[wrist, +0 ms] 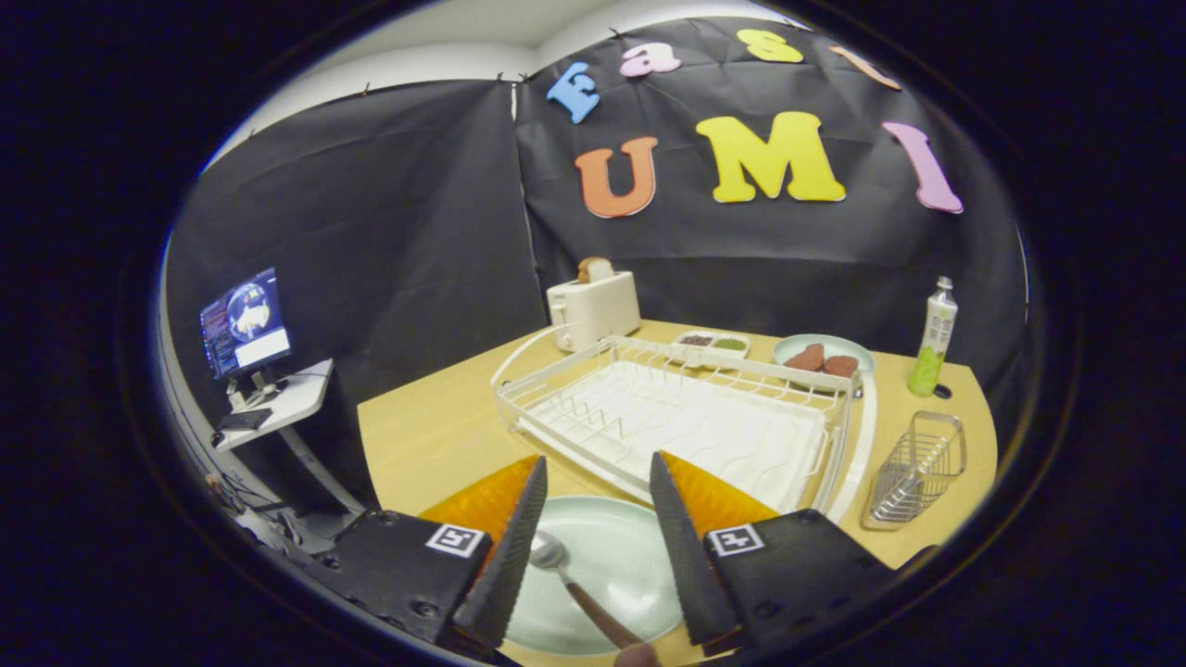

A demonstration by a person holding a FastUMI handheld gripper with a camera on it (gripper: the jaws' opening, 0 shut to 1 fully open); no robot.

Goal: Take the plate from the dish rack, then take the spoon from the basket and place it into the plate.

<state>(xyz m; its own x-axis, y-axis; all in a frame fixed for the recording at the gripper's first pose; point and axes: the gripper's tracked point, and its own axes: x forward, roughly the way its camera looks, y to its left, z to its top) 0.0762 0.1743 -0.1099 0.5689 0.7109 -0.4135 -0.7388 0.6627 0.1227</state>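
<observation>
A pale green plate (pixel 611 556) lies on the wooden table (pixel 435 435), just in front of the white dish rack (pixel 686 417). A spoon (pixel 570 579) with a metal bowl and a brown handle rests in the plate. My gripper (pixel 598 500) hangs above the plate, open, with the spoon in the gap between the two orange-backed fingers (pixel 519 528); neither finger touches it. The wire basket (pixel 917 468) stands to the right of the rack and looks empty.
A white toaster (pixel 593 310) with bread stands behind the rack. Beyond the rack sit a small tray of dips (pixel 712 345), a plate with brown pieces (pixel 823 357) and a green bottle (pixel 934 338). Left of the table, a monitor (pixel 246 322) stands on a side desk.
</observation>
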